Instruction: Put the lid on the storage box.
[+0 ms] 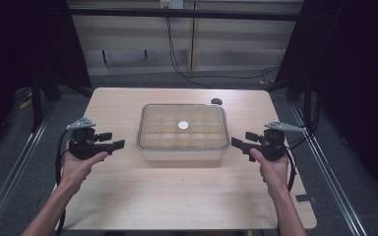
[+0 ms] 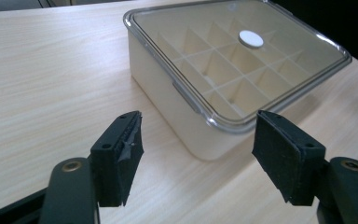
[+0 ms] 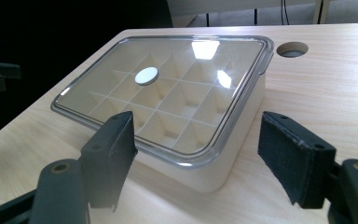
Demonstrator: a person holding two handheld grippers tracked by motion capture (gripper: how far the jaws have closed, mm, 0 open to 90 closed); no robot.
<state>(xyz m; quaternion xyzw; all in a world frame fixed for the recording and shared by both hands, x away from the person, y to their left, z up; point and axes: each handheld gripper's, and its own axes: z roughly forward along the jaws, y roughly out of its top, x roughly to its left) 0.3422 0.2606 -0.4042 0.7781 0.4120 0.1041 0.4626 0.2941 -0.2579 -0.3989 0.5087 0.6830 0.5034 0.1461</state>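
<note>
A cream box (image 1: 182,147) with a clear lid (image 1: 182,127) sits in the middle of the table (image 1: 128,196). The left gripper (image 1: 118,144) waits just left of it and the right gripper (image 1: 237,142) just right, each with jaws wide apart, nothing between them, and clear of the box

a light wooden table (image 1: 128,196) with rounded corners stands on a grey floor (image 1: 10,162). a round cable hole (image 1: 216,102) sits near its far edge. metal rails (image 1: 17,157) run along the floor at both sides. behind it is a pale panelled wall (image 1: 236,44), with a black cable (image 1: 177,64) hanging down it onto the floor. dark curtains (image 1: 354,73) close off both sides, leaving the edges dim.
</note>
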